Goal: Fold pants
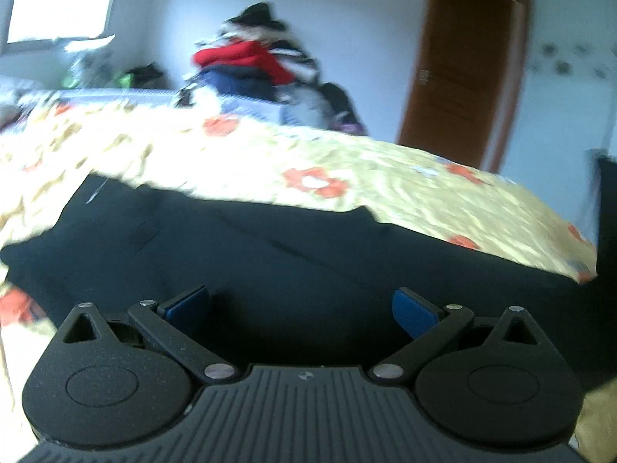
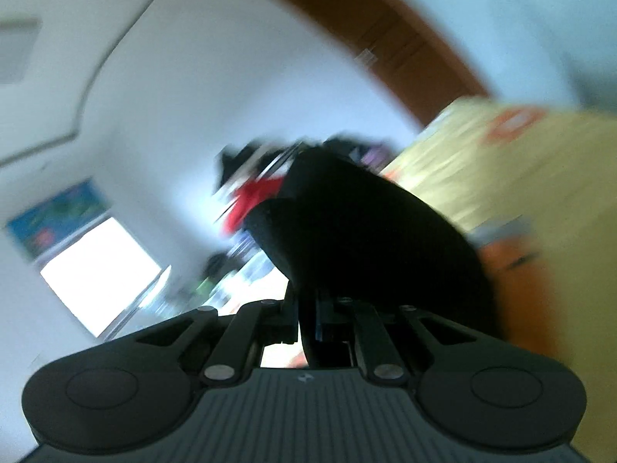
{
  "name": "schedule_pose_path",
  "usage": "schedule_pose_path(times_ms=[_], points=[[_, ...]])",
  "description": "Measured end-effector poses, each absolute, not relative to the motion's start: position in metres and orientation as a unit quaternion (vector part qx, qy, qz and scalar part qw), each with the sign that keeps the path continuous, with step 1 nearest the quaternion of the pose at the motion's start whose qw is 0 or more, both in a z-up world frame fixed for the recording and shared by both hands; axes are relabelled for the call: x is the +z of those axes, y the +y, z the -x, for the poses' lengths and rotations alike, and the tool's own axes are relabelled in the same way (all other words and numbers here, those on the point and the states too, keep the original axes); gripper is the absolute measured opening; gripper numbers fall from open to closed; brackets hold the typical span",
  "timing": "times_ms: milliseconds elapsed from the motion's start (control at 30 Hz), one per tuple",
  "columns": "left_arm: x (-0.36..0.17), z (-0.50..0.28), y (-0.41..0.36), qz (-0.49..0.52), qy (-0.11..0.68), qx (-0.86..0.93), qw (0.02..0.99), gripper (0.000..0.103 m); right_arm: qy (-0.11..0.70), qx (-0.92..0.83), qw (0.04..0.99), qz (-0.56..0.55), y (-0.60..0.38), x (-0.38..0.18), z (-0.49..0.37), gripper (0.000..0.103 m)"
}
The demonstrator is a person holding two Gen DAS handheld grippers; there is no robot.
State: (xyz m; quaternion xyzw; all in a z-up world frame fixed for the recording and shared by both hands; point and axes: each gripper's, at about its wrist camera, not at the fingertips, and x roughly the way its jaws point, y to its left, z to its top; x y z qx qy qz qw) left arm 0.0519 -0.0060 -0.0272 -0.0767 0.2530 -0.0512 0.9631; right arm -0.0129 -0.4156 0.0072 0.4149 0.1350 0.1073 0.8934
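While the right tongs (image 2: 308, 320) pinched a lifted fold of the black pants (image 1: 270, 254), the left tongs (image 1: 300, 308) hovered spread just above the cloth lying crosswise on the bed (image 1: 424, 193).

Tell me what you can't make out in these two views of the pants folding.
- Left wrist view: the black pants run under the open left hand-held gripper, so their near edge is hidden.
- Right wrist view: motion blur smears everything; the right hand-held gripper pinches dark cloth, which part unclear.
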Motion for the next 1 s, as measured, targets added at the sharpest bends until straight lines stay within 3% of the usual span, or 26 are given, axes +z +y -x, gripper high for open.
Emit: schedule_pose_path(times_ms=[233, 400, 600, 633, 667, 700, 733, 767, 900, 1000], points=[[-0.028, -0.055, 0.012, 0.123, 0.260, -0.042, 0.957, 0.102, 0.250, 0.237, 0.857, -0.382, -0.291, -0.025, -0.061, 0.008], [-0.030, -0.056, 0.011, 0.126, 0.264, -0.044, 0.955, 0.102, 0.329, 0.283, 0.838, -0.330, -0.242, -0.041, -0.067, 0.008], [-0.032, -0.062, 0.008, 0.122, 0.270, -0.045, 0.954, 0.102, 0.302, 0.242, 0.891, -0.237, -0.256, -0.011, -0.035, 0.012], [-0.032, -0.061, 0.008, 0.122, 0.269, -0.046, 0.954, 0.102, 0.292, 0.210, 0.909, -0.210, -0.260, -0.004, -0.036, 0.015], [-0.031, -0.060, 0.008, 0.123, 0.266, -0.050, 0.955, 0.102, 0.283, 0.181, 0.926, -0.175, -0.263, 0.001, -0.033, 0.025], [-0.030, -0.058, 0.009, 0.127, 0.261, -0.057, 0.955, 0.101, 0.271, 0.150, 0.943, -0.123, -0.261, 0.007, -0.025, 0.043], [-0.028, -0.056, 0.011, 0.133, 0.254, -0.067, 0.956, 0.101, 0.259, 0.118, 0.957, -0.060, -0.255, 0.010, -0.018, 0.055], [-0.025, -0.054, 0.012, 0.141, 0.249, -0.081, 0.955, 0.101, 0.251, 0.092, 0.964, -0.002, -0.251, 0.009, -0.011, 0.075], [-0.005, -0.060, -0.008, 0.115, 0.254, -0.164, 0.946, 0.102, 0.229, 0.072, 0.953, 0.184, -0.222, -0.011, 0.017, 0.078], [-0.001, -0.077, -0.021, 0.124, 0.296, -0.225, 0.920, 0.102, 0.213, 0.070, 0.945, 0.240, -0.206, -0.027, 0.025, 0.081]])
